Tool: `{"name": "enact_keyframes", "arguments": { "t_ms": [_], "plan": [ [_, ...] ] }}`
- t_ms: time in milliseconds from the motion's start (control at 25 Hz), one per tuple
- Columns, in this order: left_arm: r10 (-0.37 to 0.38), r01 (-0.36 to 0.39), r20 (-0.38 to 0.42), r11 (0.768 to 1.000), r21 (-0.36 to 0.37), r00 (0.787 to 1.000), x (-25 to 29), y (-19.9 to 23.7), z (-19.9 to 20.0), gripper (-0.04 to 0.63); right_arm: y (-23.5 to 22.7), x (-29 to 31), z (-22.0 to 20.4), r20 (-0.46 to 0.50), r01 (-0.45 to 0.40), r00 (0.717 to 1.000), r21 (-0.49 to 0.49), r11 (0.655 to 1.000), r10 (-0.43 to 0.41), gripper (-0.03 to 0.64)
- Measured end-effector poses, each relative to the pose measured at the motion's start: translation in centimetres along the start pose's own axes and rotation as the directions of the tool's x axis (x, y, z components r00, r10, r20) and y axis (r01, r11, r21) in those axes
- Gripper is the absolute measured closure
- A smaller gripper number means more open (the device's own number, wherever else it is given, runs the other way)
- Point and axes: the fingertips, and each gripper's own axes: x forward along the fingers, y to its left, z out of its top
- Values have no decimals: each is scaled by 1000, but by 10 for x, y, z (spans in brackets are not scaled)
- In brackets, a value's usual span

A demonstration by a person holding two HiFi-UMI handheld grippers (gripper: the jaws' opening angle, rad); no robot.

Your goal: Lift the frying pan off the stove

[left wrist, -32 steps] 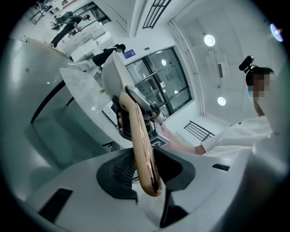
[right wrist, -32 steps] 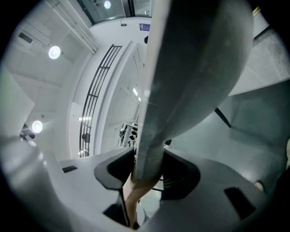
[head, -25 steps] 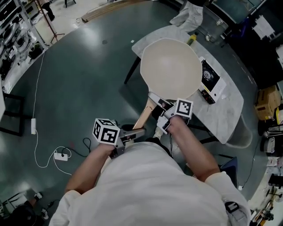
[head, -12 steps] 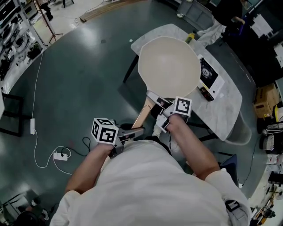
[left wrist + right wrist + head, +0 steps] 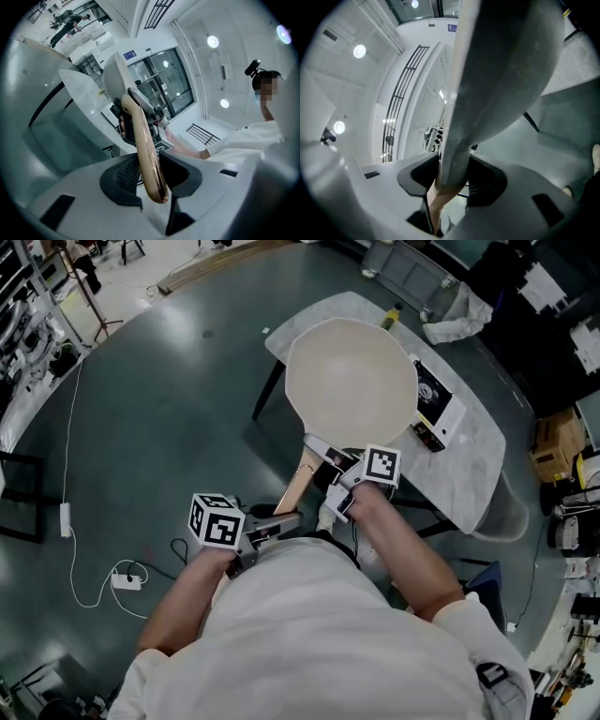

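Note:
The frying pan [image 5: 352, 381], cream inside and grey underneath [image 5: 506, 70], hangs in the air above the white table [image 5: 478, 465]. Its tan wooden handle [image 5: 298, 486] points back toward me. My left gripper [image 5: 281, 519] is shut on the handle's end [image 5: 143, 140], with the pads tight on both sides. My right gripper [image 5: 326, 457] is shut on the handle's grey base, close to the pan bowl. In the left gripper view, the right gripper [image 5: 150, 112] shows farther up the handle. The flat black-and-white stove [image 5: 436, 399] lies on the table, partly hidden under the pan's right edge.
A crumpled cloth [image 5: 459, 310] and a small yellow-capped bottle [image 5: 389, 315] sit at the table's far end. On the grey floor to the left lie a white cable and a power strip [image 5: 122, 577]. A cardboard box [image 5: 553, 442] and equipment stand at the right.
In the head view the pan and both grippers have drifted slightly left and up. More of the stove shows to the pan's right. Both grips are unchanged.

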Motion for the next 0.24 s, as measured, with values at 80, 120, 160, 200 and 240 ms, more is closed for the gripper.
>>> {"name": "enact_keyframes", "arguments": {
  "t_ms": [80, 120, 160, 200, 240],
  "plan": [
    [-2, 2, -5, 1000, 2, 1000, 2, 1, 8, 465, 2, 2, 7, 3, -1, 1000, 8, 1000, 1, 436],
    [-3, 3, -7, 1000, 3, 1000, 3, 2, 12, 465, 2, 3, 11, 5, 0, 1000, 9, 1000, 0, 436],
    [-5, 5, -9, 1000, 3, 1000, 4, 3, 15, 465, 2, 4, 15, 6, 0, 1000, 9, 1000, 0, 436],
    [-7, 7, -11, 1000, 3, 1000, 5, 4, 19, 465, 2, 5, 19, 7, 1, 1000, 9, 1000, -1, 436],
    [-8, 8, -13, 1000, 3, 1000, 6, 5, 22, 465, 2, 6, 23, 8, 2, 1000, 8, 1000, -2, 436]
  ]
}}
